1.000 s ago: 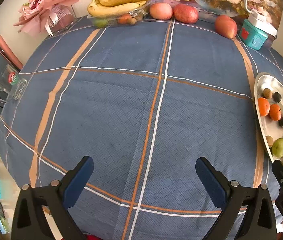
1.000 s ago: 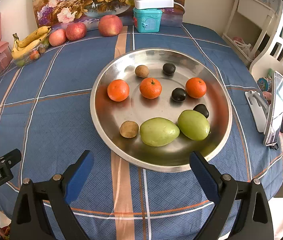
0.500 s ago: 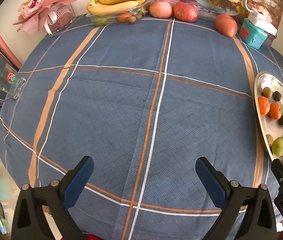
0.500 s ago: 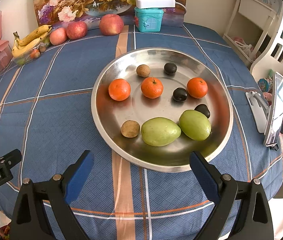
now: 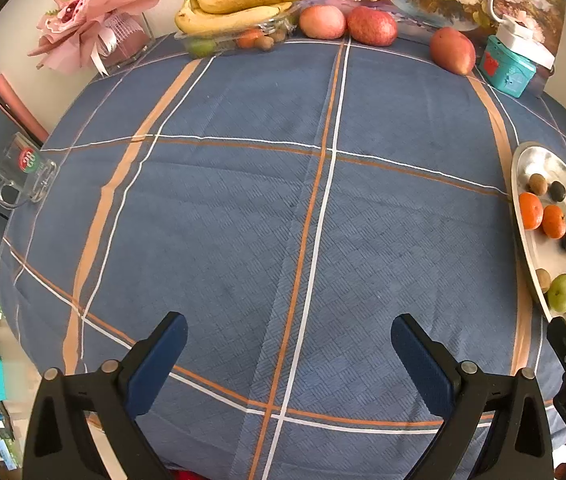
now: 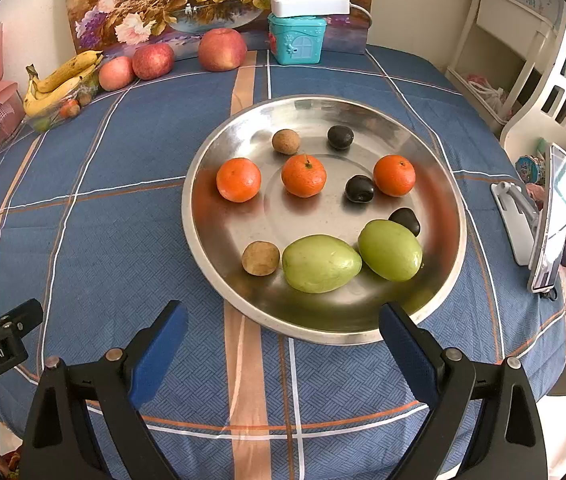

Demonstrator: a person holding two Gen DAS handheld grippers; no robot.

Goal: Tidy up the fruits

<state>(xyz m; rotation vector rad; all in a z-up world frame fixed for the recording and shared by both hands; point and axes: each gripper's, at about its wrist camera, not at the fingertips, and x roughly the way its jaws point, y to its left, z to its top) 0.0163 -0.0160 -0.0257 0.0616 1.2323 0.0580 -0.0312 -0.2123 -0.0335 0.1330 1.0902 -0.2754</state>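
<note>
A round steel plate [image 6: 439,184] on the blue checked tablecloth holds three oranges [image 6: 303,175], two green fruits [image 6: 321,263], two brown fruits [image 6: 260,257] and three dark fruits [image 6: 359,189]. My right gripper [image 6: 283,330] hovers open just short of the plate's near rim, nothing between its fingers. My left gripper [image 5: 289,340] is open over bare cloth, with the plate [image 5: 523,168] far off to its right. At the table's back edge lie bananas [image 5: 239,10] on a clear tray and three apples [image 5: 371,26].
A glass mug [image 5: 23,176] stands at the left table edge and a pink bouquet [image 5: 91,28] at the back left. A teal box [image 6: 297,38] with a white power strip sits before a flower painting. A phone on a stand [image 6: 551,220] is right of the plate.
Both views have shifted slightly: the plate and the fruit at the back sit a little lower in the frames. Nothing was taken hold of or let go.
</note>
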